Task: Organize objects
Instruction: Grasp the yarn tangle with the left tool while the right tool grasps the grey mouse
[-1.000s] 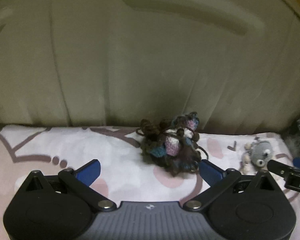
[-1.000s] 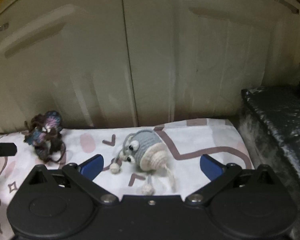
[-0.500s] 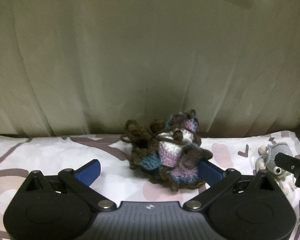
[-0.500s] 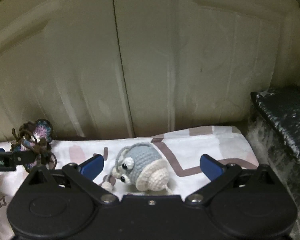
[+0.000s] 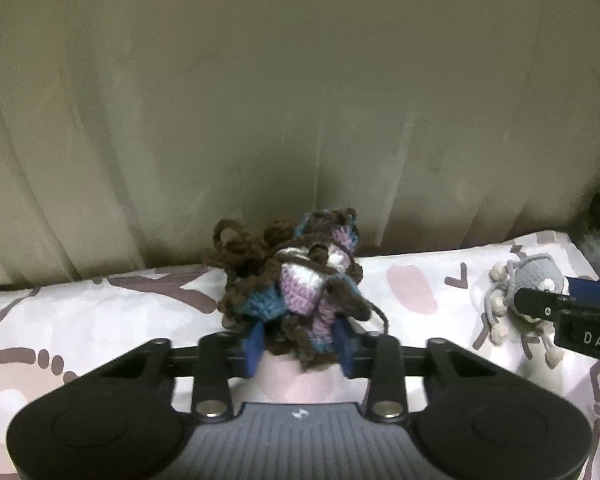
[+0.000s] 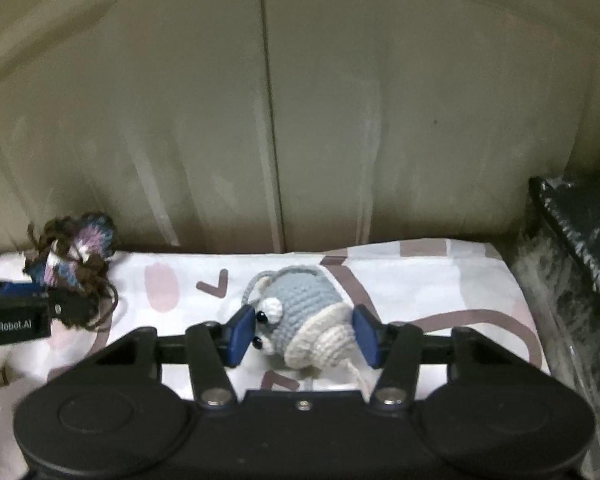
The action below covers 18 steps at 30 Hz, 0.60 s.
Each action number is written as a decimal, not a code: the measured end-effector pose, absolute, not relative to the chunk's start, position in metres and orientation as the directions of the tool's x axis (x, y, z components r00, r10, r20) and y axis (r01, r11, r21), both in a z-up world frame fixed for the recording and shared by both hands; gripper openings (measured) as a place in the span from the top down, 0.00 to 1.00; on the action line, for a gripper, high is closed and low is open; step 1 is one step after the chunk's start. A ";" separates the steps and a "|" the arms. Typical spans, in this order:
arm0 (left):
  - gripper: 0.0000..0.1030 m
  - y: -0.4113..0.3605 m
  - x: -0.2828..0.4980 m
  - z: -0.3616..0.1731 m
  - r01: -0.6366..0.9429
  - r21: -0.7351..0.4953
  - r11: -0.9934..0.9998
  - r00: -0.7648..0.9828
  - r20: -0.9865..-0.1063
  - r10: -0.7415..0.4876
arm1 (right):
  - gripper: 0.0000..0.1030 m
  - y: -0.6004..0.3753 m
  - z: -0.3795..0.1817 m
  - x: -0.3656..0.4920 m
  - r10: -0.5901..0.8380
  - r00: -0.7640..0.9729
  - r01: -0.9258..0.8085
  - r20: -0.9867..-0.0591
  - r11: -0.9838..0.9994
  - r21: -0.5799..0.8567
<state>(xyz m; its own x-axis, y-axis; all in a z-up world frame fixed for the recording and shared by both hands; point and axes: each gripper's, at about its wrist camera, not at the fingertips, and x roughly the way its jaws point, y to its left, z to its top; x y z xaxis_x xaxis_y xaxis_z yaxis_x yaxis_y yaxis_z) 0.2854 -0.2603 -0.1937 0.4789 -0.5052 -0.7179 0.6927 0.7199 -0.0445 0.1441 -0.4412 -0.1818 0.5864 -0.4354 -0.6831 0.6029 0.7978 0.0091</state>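
Observation:
A crocheted doll of brown, purple and blue yarn lies on the patterned cloth. My left gripper has its blue pads closed on the doll's lower part. A grey and cream crocheted mouse lies on its side on the same cloth. My right gripper has its pads pressed on both sides of the mouse. The mouse also shows at the right of the left wrist view, and the doll at the left of the right wrist view.
Beige cabinet doors stand right behind the cloth. A dark speckled box sits at the right edge of the cloth. The cloth's right end stops against it.
Both grippers moved forward and closed. The left pads went from wide open to gripping the yarn doll. The right pads went from wide open to gripping the mouse.

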 end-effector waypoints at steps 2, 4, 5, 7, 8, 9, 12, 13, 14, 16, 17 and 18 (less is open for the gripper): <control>0.78 -0.260 0.283 -0.193 0.695 -0.037 0.719 0.480 -0.721 -0.500 | 0.48 -0.439 -0.180 0.143 -0.438 0.587 0.600 -0.681 0.800 0.003; 0.88 -0.259 0.282 -0.190 0.698 -0.027 0.716 0.482 -0.722 -0.497 | 0.49 -0.438 -0.179 0.142 -0.441 0.588 0.599 -0.678 0.800 -0.001; 0.91 -0.258 0.281 -0.189 0.700 -0.029 0.714 0.478 -0.724 -0.498 | 0.49 -0.437 -0.178 0.141 -0.442 0.588 0.598 -0.678 0.802 -0.005; 0.92 -0.255 0.280 -0.184 0.702 -0.029 0.711 0.474 -0.726 -0.498 | 0.49 -0.435 -0.176 0.140 -0.442 0.586 0.595 -0.679 0.804 -0.009; 0.93 -0.251 0.278 -0.181 0.705 -0.022 0.708 0.477 -0.724 -0.498 | 0.49 -0.434 -0.175 0.139 -0.443 0.587 0.595 -0.678 0.804 -0.011; 0.99 -0.250 0.276 -0.179 0.708 -0.017 0.706 0.478 -0.724 -0.497 | 0.49 -0.432 -0.174 0.137 -0.447 0.587 0.596 -0.675 0.803 -0.013; 0.99 -0.243 0.273 -0.173 0.704 -0.022 0.710 0.480 -0.721 -0.499 | 0.49 -0.430 -0.169 0.133 -0.449 0.589 0.597 -0.672 0.802 -0.013; 0.99 -0.240 0.272 -0.171 0.703 -0.024 0.711 0.478 -0.725 -0.496 | 0.49 -0.429 -0.167 0.131 -0.452 0.589 0.598 -0.670 0.801 -0.014; 0.99 -0.239 0.271 -0.170 0.701 -0.022 0.713 0.478 -0.727 -0.492 | 0.49 -0.428 -0.165 0.130 -0.452 0.589 0.598 -0.670 0.801 -0.014; 0.99 -0.237 0.269 -0.167 0.698 -0.021 0.715 0.481 -0.727 -0.491 | 0.49 -0.426 -0.160 0.127 -0.448 0.590 0.597 -0.671 0.802 -0.011; 0.99 -0.236 0.268 -0.164 0.698 -0.027 0.716 0.477 -0.727 -0.493 | 0.49 -0.425 -0.158 0.125 -0.447 0.590 0.597 -0.672 0.802 -0.011; 0.99 -0.234 0.267 -0.162 0.697 -0.034 0.716 0.473 -0.728 -0.495 | 0.49 -0.424 -0.156 0.124 -0.448 0.590 0.598 -0.671 0.802 -0.009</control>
<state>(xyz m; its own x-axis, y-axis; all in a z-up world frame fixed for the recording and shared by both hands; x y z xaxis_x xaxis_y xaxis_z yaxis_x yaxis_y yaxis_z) 0.2672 -0.2342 -0.1619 0.4734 -0.4954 -0.7283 0.6968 0.7164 -0.0344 0.1235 -0.4245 -0.1557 0.5905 -0.4479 -0.6713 0.5977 0.8016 -0.0091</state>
